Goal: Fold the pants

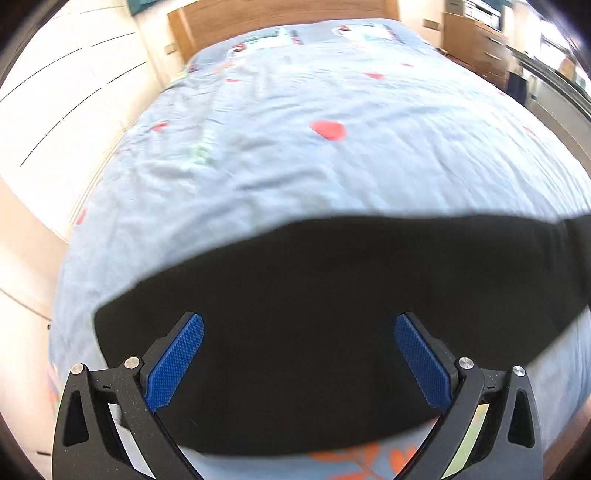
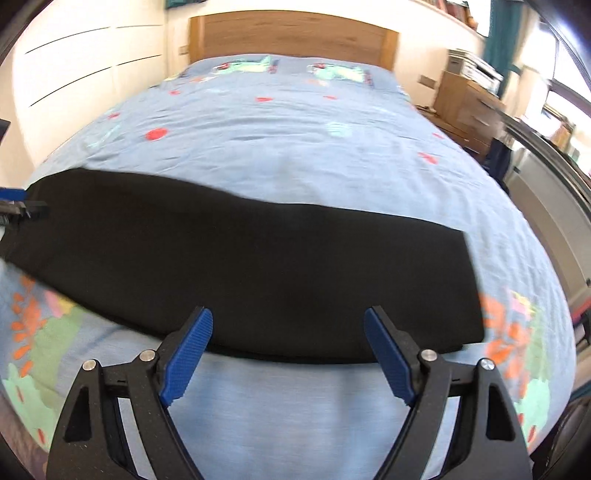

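The black pants (image 1: 325, 317) lie flat as a long folded band across the near part of the bed. My left gripper (image 1: 299, 325) is open and empty, its blue pads (image 1: 177, 362) wide apart above the left end of the pants. In the right wrist view the pants (image 2: 258, 273) stretch from the left edge to a squared right end. My right gripper (image 2: 288, 321) is open and empty, hovering over the near edge of the pants. The left gripper's tip (image 2: 22, 210) shows at the far left there.
The bed has a light blue patterned cover (image 2: 295, 147) and a wooden headboard (image 2: 291, 33) at the far end. White wardrobe doors (image 1: 55, 92) stand on the left. A wooden dresser (image 2: 469, 107) stands on the right.
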### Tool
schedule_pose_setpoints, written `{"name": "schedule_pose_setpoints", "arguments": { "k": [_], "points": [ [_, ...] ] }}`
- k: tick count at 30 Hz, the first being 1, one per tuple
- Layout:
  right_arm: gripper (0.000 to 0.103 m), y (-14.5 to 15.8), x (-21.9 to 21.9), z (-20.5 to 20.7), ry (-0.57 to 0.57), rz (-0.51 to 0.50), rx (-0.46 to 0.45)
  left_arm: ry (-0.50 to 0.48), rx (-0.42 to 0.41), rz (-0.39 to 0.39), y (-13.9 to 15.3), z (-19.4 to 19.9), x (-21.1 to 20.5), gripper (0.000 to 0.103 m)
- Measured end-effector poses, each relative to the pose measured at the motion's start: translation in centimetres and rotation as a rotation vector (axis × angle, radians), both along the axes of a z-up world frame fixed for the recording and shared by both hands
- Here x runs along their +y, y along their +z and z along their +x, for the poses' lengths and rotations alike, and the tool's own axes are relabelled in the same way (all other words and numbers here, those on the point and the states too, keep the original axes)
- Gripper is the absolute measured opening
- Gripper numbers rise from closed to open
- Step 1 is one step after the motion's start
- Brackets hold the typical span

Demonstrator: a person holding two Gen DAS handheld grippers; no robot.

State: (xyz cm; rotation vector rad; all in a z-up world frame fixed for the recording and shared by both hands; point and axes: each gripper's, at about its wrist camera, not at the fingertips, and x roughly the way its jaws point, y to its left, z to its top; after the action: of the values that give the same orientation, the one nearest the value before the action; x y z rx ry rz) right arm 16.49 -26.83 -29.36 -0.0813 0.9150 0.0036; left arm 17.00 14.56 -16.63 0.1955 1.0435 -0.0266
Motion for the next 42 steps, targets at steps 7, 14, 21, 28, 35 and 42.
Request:
{"name": "schedule_pose_setpoints", "arguments": {
  "k": [7,14,21,28,35,42],
  "points": [
    [0.103,-0.6,-4.2,2.1,-0.105,0.025,-0.014,0.076,0.068,-0.01,-2.0,5.7,2.8,0.102],
    [0.103,-3.4,-5.4,1.6,-0.155,0.055,0.011,0.084,0.103,-0.087,-5.2,6.8,5.0,0.102],
    [0.103,-1.4,-5.4,1.2,-0.183,0.05,-0.01,-0.076,0.104,0.035,-1.2,6.9,2.3,0.102],
    [0.103,2.7,-7.4,-1.6,-0.338,0.116,-0.015,-0.49,0.168,0.023,4.5,6.7,-10.5,0.102],
    [0.103,2.9,-11.6,-3.3,-0.529,0.192,0.059,-0.938,0.239,0.124,5.1,5.8,-24.7,0.102],
    [0.103,1.3,-14.4,-3.7,-0.632,0.346,0.07,-1.18,0.356,0.14,3.5,5.0,-34.3,0.102]
  ]
}}
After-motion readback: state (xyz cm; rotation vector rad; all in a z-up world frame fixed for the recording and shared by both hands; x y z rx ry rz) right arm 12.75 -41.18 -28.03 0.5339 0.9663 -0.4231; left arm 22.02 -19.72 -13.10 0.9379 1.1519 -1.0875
